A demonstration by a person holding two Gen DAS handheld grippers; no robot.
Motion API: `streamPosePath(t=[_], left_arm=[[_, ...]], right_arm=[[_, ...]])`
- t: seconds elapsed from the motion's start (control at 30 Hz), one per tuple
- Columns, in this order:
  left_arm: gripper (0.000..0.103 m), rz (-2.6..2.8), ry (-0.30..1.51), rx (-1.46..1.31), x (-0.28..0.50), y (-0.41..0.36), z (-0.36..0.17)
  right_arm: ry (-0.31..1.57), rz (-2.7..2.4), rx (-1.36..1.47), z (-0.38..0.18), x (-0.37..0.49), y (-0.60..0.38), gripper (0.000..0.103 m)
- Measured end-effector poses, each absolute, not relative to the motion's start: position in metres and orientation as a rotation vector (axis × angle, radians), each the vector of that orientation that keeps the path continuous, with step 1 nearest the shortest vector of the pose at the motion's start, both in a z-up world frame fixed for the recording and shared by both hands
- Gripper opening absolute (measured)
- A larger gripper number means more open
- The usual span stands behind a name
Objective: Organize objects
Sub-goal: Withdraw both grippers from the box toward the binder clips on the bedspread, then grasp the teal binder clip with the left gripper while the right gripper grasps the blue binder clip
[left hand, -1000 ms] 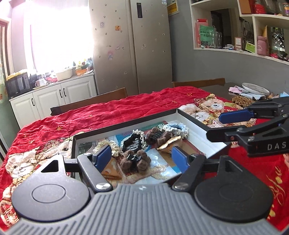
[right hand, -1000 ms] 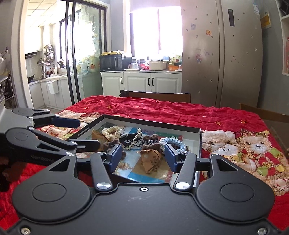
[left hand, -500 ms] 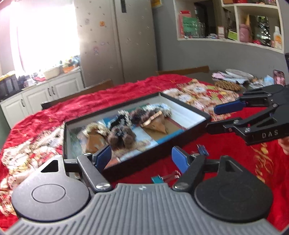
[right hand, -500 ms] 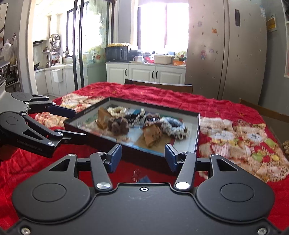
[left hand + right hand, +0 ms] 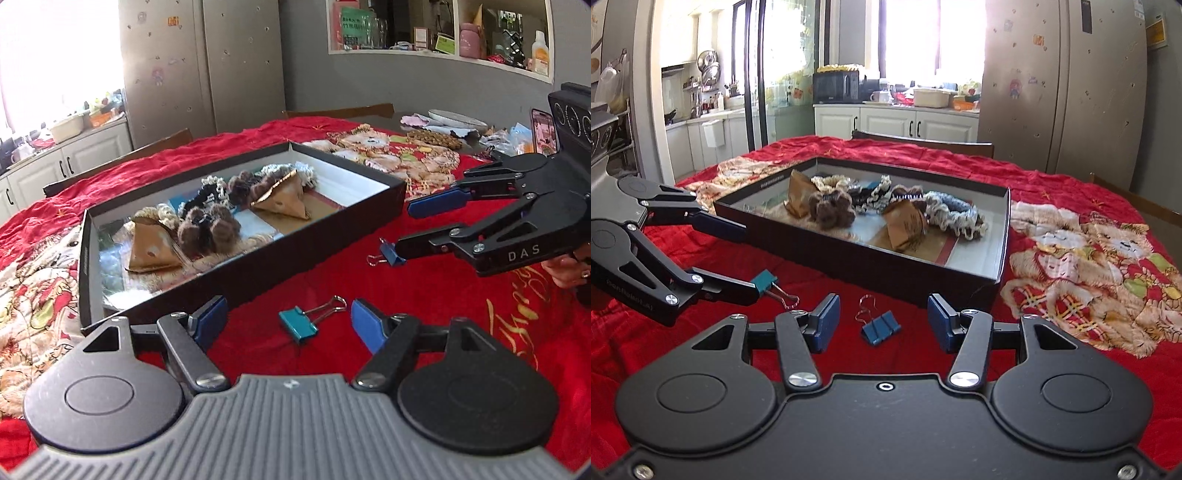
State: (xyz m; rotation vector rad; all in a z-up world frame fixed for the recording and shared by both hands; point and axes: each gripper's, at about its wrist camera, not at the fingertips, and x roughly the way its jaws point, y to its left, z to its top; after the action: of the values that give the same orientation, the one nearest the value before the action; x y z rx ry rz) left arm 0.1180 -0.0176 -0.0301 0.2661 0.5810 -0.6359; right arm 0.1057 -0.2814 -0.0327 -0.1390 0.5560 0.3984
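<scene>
A teal binder clip (image 5: 297, 325) lies on the red cloth between the fingers of my left gripper (image 5: 288, 324), which is open and not touching it. A blue binder clip (image 5: 881, 328) lies the same way between the fingers of my open right gripper (image 5: 882, 325). Both clips sit just in front of a shallow black box (image 5: 240, 266) holding scrunchies, fluffy brown hair clips (image 5: 207, 232) and brown paper pouches (image 5: 284, 201). Each view shows the other gripper from the side: the right gripper (image 5: 406, 227) over the blue clip (image 5: 389, 253), the left gripper (image 5: 744, 260) beside the teal clip (image 5: 766, 280).
The red cloth with bear patches (image 5: 1089, 251) covers the table. A plate (image 5: 456, 118), a phone (image 5: 543, 131) and small clutter lie at the far right end. Wooden chairs (image 5: 923, 142) stand behind the table. A person's hand (image 5: 569, 269) holds the right gripper.
Both grippers have sunk and tipped downward toward the cloth in front of the box. The two binder clips have come into view between their fingers. Jaw widths look the same.
</scene>
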Motion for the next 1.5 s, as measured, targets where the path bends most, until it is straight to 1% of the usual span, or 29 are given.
streamPosePath(t=[0.5, 0.57, 0.63, 0.67, 0.73, 0.87, 0.93, 1.03, 1.13, 1.37, 1.5], left_arm=[[0.083, -0.669, 0.612, 0.263, 0.133, -0.014, -0.045], [0.079, -0.677, 0.615, 0.269, 0.134, -0.015, -0.046], [0.07, -0.691, 0.622, 0.269, 0.134, -0.017, -0.047], [0.068, -0.697, 0.621, 0.265, 0.134, -0.017, -0.047], [0.057, -0.707, 0.618, 0.267, 0.134, -0.018, -0.047], [0.049, -0.723, 0.618, 0.259, 0.134, -0.019, -0.048], [0.043, -0.733, 0.619, 0.255, 0.133, -0.019, -0.048], [0.038, -0.739, 0.619, 0.255, 0.132, -0.021, -0.048], [0.035, -0.739, 0.622, 0.247, 0.132, -0.021, -0.047], [0.033, -0.732, 0.629, 0.235, 0.133, -0.021, -0.047], [0.031, -0.726, 0.629, 0.23, 0.132, -0.021, -0.046]], right_arm=[[0.619, 0.419, -0.158, -0.052, 0.117, -0.276, 0.05], [0.624, 0.421, -0.151, -0.052, 0.121, -0.277, 0.05], [0.629, 0.426, -0.149, -0.053, 0.123, -0.278, 0.05], [0.631, 0.429, -0.151, -0.054, 0.123, -0.277, 0.05], [0.632, 0.436, -0.161, -0.054, 0.124, -0.276, 0.05], [0.635, 0.45, -0.178, -0.056, 0.126, -0.272, 0.049], [0.637, 0.455, -0.178, -0.056, 0.128, -0.27, 0.048], [0.637, 0.46, -0.181, -0.057, 0.129, -0.269, 0.045], [0.636, 0.464, -0.184, -0.057, 0.129, -0.268, 0.042], [0.633, 0.473, -0.191, -0.056, 0.126, -0.267, 0.034], [0.633, 0.471, -0.186, -0.056, 0.126, -0.267, 0.027]])
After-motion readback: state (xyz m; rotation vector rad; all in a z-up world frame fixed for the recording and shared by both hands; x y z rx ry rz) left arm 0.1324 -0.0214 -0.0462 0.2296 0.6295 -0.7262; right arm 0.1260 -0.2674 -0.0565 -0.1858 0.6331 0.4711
